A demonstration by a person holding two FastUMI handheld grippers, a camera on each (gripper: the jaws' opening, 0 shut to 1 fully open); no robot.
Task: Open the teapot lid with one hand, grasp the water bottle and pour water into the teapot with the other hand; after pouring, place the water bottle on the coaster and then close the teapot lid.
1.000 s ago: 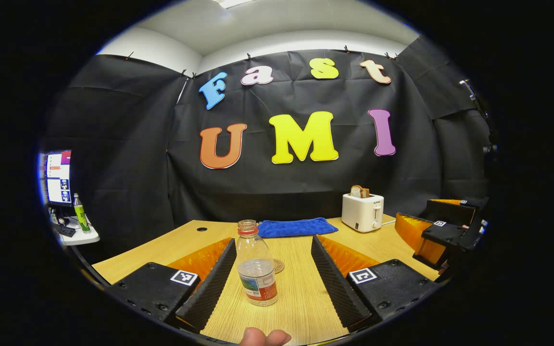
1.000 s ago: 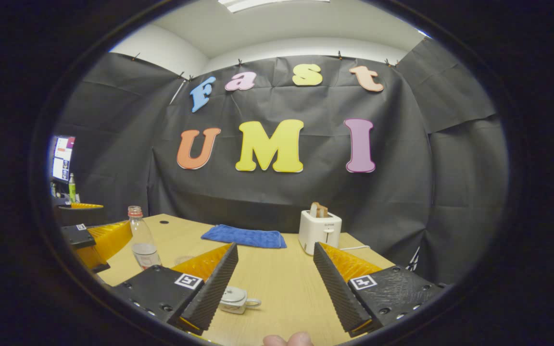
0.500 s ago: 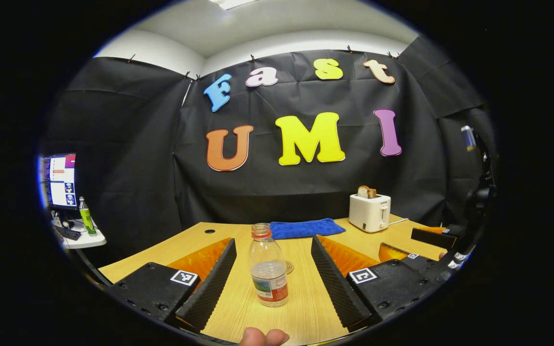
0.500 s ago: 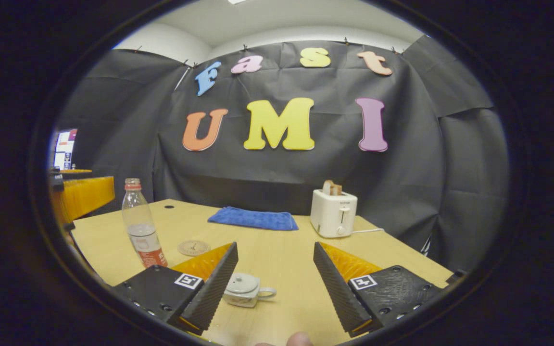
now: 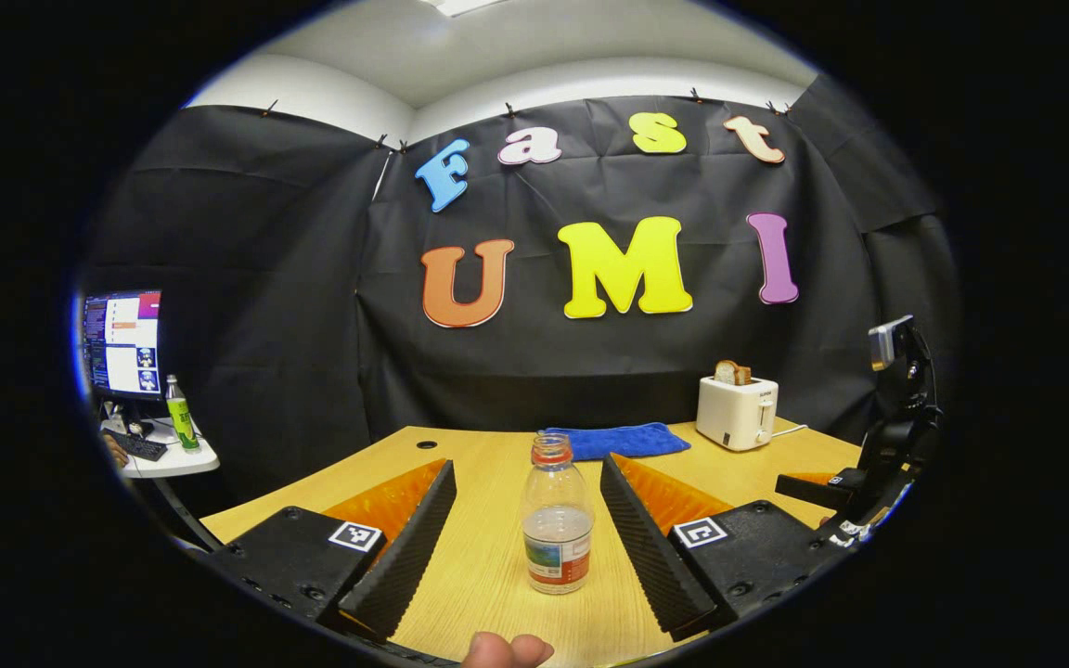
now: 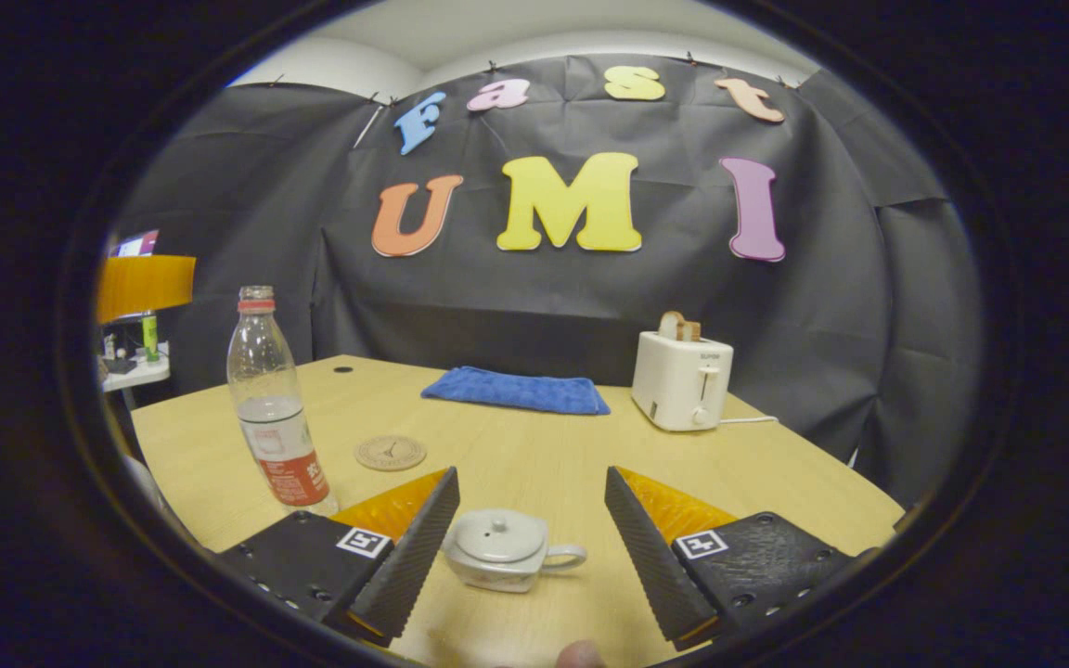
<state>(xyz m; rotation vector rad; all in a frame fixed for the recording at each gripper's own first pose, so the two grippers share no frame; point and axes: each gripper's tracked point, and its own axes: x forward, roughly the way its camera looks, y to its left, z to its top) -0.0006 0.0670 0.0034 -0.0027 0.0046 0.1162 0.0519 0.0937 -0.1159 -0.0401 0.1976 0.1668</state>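
- Left gripper (image 5: pixel 527 547) sits low and level over the table (image 5: pixel 488 584), fingers spread wide — the water bottle (image 5: pixel 557 520) stands upright between them, untouched.
- Right gripper (image 6: pixel 531 547) also gapes, held low; the teapot (image 6: pixel 503 549), lid (image 6: pixel 495 534) on, rests between its fingers.
- Coaster (image 6: pixel 390 453) lies just beyond the bottle.

My left gripper (image 5: pixel 525 547) has bare table (image 5: pixel 479 575) around the bottle (image 5: pixel 557 529) at lower centre. Ahead of my right gripper (image 6: pixel 530 547), the teapot (image 6: pixel 502 549) blocks the gap; bare table lies beyond, mid-frame.
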